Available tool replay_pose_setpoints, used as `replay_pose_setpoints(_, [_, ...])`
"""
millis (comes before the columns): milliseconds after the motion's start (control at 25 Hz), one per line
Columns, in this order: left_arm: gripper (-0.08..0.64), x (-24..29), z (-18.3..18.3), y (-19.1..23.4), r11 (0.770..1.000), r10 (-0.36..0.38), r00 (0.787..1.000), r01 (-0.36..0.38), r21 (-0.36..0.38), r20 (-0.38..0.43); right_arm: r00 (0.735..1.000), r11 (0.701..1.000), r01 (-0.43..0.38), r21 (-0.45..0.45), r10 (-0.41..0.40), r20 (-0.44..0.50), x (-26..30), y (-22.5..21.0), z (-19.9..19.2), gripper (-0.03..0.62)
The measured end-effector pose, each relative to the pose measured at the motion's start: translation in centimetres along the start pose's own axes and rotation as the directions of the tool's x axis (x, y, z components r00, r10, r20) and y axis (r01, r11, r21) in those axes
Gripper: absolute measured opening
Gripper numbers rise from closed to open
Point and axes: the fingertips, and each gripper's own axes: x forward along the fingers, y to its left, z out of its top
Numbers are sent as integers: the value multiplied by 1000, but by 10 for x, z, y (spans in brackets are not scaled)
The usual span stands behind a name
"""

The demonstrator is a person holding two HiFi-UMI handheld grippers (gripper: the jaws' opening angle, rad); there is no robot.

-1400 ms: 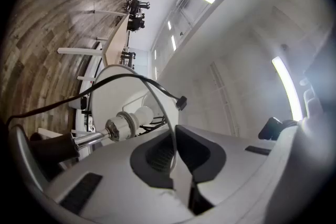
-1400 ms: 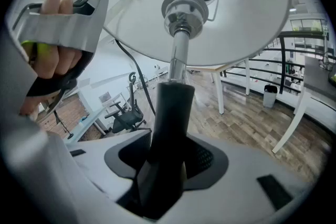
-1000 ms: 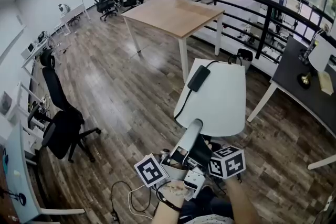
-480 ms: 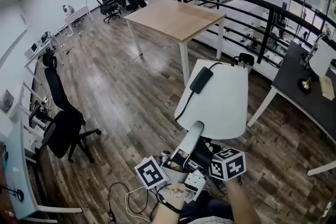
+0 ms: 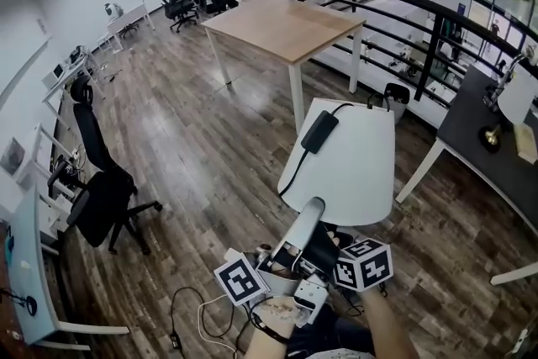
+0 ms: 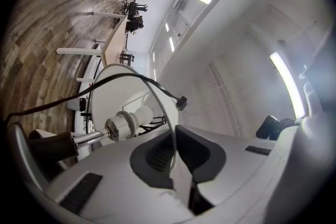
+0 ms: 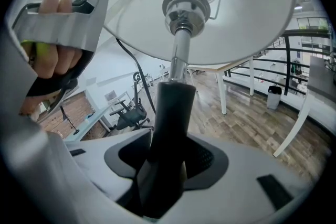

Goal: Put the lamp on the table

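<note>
**Desk:** What worries you from here?

**Me:** The cord (image 5: 293, 169), mostly. It's draped over the lamp (image 5: 346, 172), and its power brick (image 5: 319, 131) just lies on the outside of the shade (image 7: 210, 23). I'm carrying the lamp tilted, on the near side of the wooden table (image 5: 282, 25) and well short of it, over bare floor (image 5: 193, 139). If I tip it further or swing towards the table, I'd expect the brick to slide off and hang. It could then jerk the shade or catch on the table's edge.

**Desk:** Anything else?

**Me:** The weight sits up top. If the stem (image 7: 172, 107) turns in my grip, the lamp could roll over before I reach the table. I can't see the lamp's base in any view, so I'd be judging the set-down blind.

**Desk:** How are the tongs?

**Me:** The right tongs (image 7: 168, 162) are clamped round the dark sleeve of the stem. The pads are a stem's width apart and pressed on both sides, well below the socket. The left tongs (image 6: 176, 152) are almost fully together. As far as I can read it, they're pinching the thin lower rim of the shade, on the side away from the table. That's a weak hold. The rim is thin, so I judge it could slip out or buckle if I steer with the left tongs. I'd let the right carry the load.
</note>
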Motion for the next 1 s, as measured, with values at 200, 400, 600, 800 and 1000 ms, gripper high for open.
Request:
replay_pose_setpoints(200, [26, 0, 4, 6, 1000, 20, 1000, -20, 1, -4, 1000, 1000, -13, 20, 14, -6, 6, 1, -2, 207])
replay_pose_setpoints(400, [26, 12, 15, 19, 1000, 23, 1000, -23, -10, -13, 1000, 1000, -4, 26, 4, -9, 18, -11, 7, 207])
replay_pose_setpoints(600, [26, 36, 36, 41, 1000, 19, 999, -20, -22, -33, 1000, 999, 21, 31, -21, 1, 40, -36, 29, 207])
replay_pose_setpoints(800, [26, 67, 61, 56, 999, 3, 998, -5, -33, -56, 999, 998, 43, 36, -43, 17, 62, -59, 61, 207])
replay_pose_setpoints(1000, [28, 95, 92, 73, 1000, -4, 998, 2, -31, -64, 998, 998, 52, 33, -53, 28, 89, -80, 95, 207])
